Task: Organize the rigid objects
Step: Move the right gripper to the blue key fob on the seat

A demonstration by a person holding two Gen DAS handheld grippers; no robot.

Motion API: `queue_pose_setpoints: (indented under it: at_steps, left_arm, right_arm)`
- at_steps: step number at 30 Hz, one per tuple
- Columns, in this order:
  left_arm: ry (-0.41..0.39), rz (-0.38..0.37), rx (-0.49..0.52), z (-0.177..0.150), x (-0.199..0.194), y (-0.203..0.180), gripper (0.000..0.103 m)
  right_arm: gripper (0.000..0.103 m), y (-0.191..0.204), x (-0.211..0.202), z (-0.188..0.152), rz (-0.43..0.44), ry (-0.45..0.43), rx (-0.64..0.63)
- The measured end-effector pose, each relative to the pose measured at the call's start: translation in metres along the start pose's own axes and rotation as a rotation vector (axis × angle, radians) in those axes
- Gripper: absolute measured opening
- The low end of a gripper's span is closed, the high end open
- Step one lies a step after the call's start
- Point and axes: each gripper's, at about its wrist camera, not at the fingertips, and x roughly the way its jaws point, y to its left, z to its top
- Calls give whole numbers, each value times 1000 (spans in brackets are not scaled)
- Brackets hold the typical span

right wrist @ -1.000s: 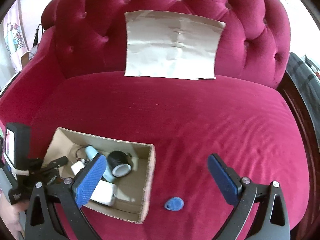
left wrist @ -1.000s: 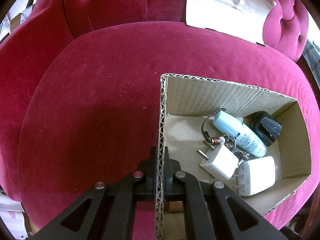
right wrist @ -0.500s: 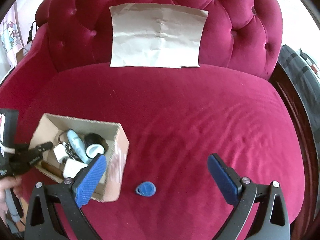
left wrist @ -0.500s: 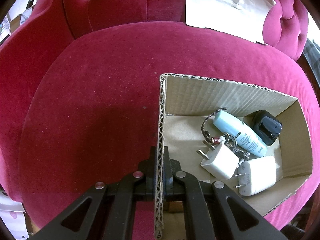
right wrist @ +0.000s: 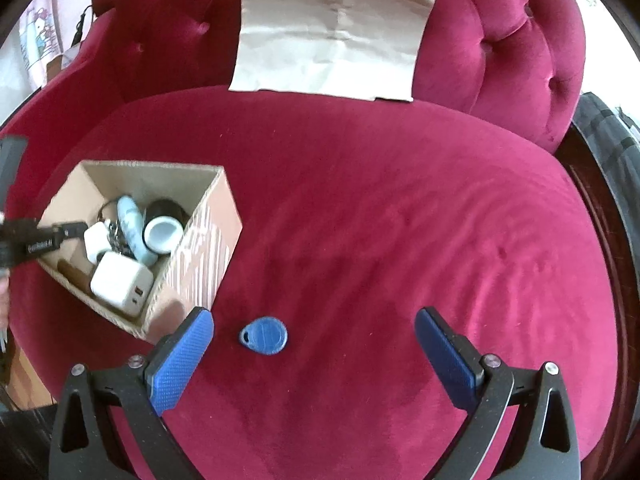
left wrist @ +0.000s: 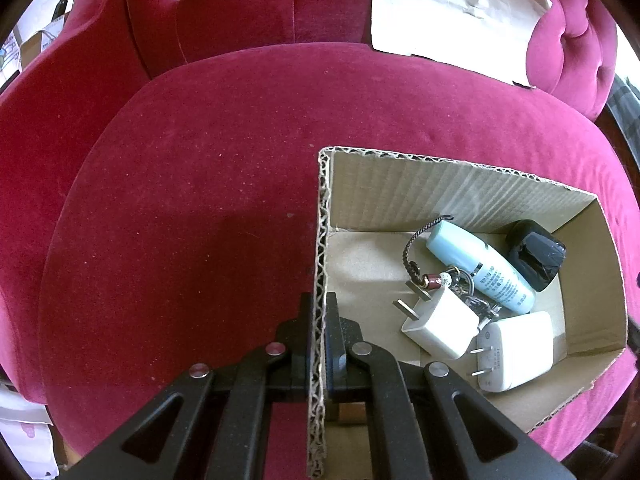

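An open cardboard box (left wrist: 440,188) (right wrist: 200,240) sits on the red velvet sofa seat. My left gripper (left wrist: 320,320) is shut on the box's left wall, one finger inside and one outside. In the box lie two white chargers (left wrist: 440,328), a pale blue tube (left wrist: 480,268), a black round item (left wrist: 536,252) and a key ring with a braided cord (left wrist: 416,256). On the seat right of the box lies a blue teardrop key fob (right wrist: 265,335). My right gripper (right wrist: 314,332) hangs open just above the seat, the fob between its blue pads and nearer the left one (right wrist: 180,360).
A creased sheet of brown paper (right wrist: 332,36) leans on the tufted sofa back (right wrist: 520,40). The left gripper (right wrist: 60,236) reaches in from the left edge of the right wrist view. Dark furniture (right wrist: 608,152) stands past the sofa's right side.
My right gripper has sunk toward the seat and come closer to the key fob, which now lies between its open pads. The left gripper and box have stayed still.
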Motion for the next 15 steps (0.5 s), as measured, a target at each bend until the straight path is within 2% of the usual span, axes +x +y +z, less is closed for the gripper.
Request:
queue_pose_setpoints:
  at_steps: [15]
  left_arm:
    - [1,1,1,0,0,-1,4]
  right_arm:
    - [103,4,32,-16,21,21,-41]
